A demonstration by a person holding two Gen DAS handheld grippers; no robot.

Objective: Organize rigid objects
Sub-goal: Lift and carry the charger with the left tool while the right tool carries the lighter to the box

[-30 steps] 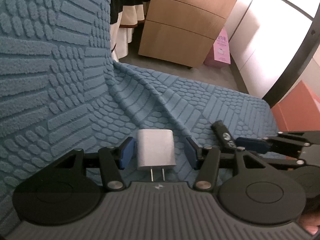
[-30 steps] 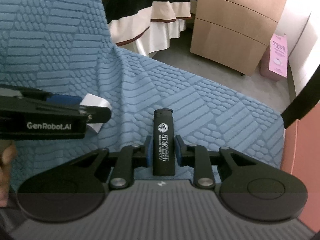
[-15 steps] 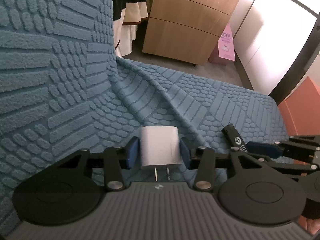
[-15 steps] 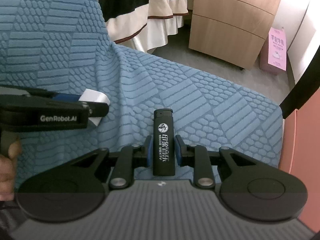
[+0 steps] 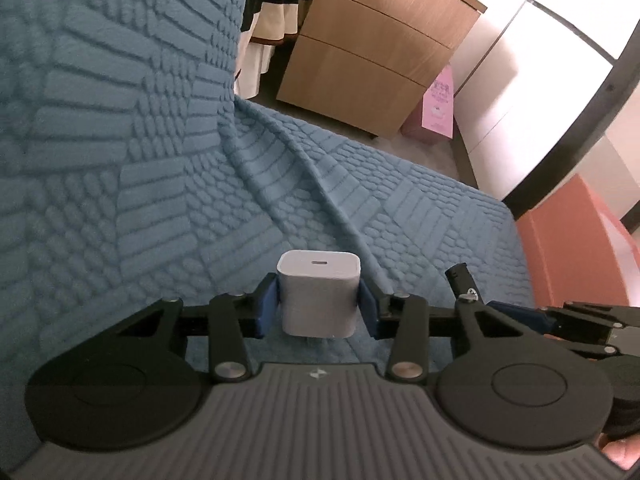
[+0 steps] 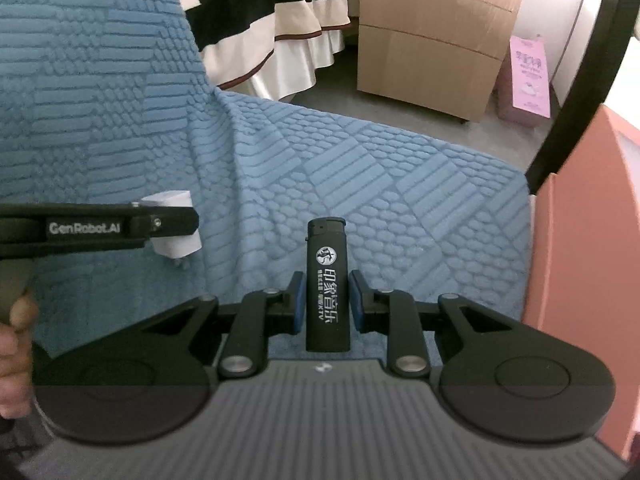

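Note:
A white plug charger [image 5: 318, 280] is between the blue pads of my left gripper [image 5: 319, 308]. The jaws are closing and the pads press on its sides. It hangs clear of the blue sofa cover [image 5: 160, 160], port end toward the camera. In the right wrist view the same charger [image 6: 178, 244] shows its prongs pointing down under the left gripper [image 6: 172, 224]. My right gripper [image 6: 327, 300] is shut on a black lighter [image 6: 327, 280] with white print, held upright above the seat. The lighter [image 5: 460, 280] also peeks in at the right of the left wrist view.
A wooden drawer cabinet [image 5: 372, 60] and a pink box [image 5: 440, 108] stand on the floor beyond the sofa. An orange box [image 5: 572, 240] sits at the seat's right edge. A striped cloth [image 6: 260, 20] hangs behind. A hand [image 6: 16, 340] holds the left gripper's handle.
The left jaws closed onto the charger and lifted it off the seat, tipping its port end toward the camera. The right gripper rose a little with the lighter.

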